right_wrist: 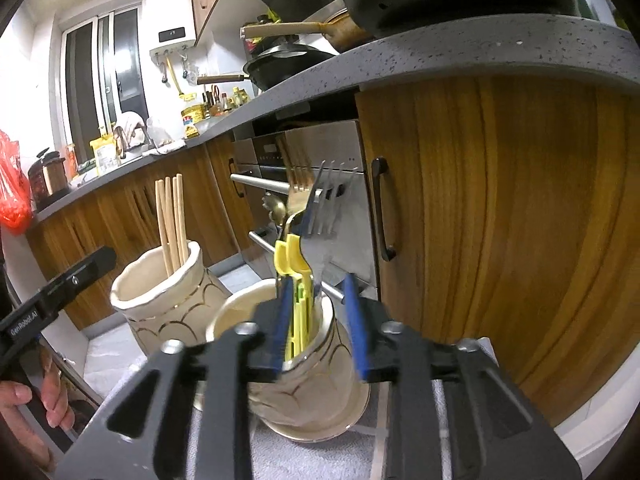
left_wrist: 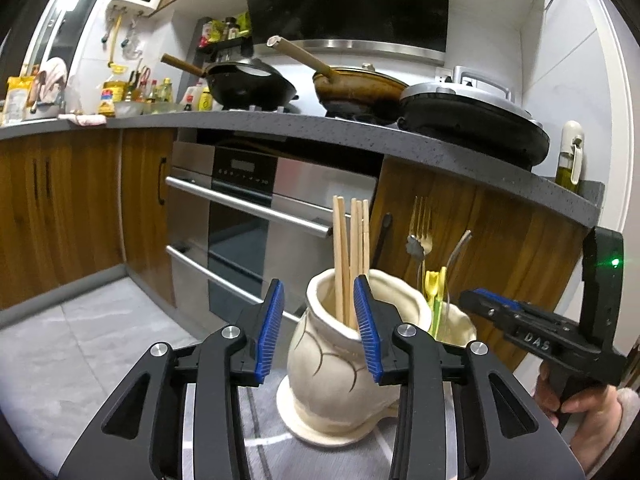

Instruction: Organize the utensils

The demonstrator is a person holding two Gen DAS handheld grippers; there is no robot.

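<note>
Holding my left gripper (left_wrist: pixel 320 330) with its blue pads parted and empty, I sit just short of the cream ceramic jar (left_wrist: pixel 340 376) where the wooden chopsticks (left_wrist: pixel 351 256) stand upright. My right gripper (right_wrist: pixel 318 326) is likewise parted around nothing, behind the second cream jar (right_wrist: pixel 312 384) holding steel forks (right_wrist: pixel 324 212) and yellow plastic utensils (right_wrist: pixel 292 264). Sorting by kind looks nearly done.

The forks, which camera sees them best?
The right wrist view. There the forks stand close and large, their prongs clear, above the cream jar with the yellow utensils. In the left wrist view the forks are smaller and farther off, behind the chopstick jar.
</note>
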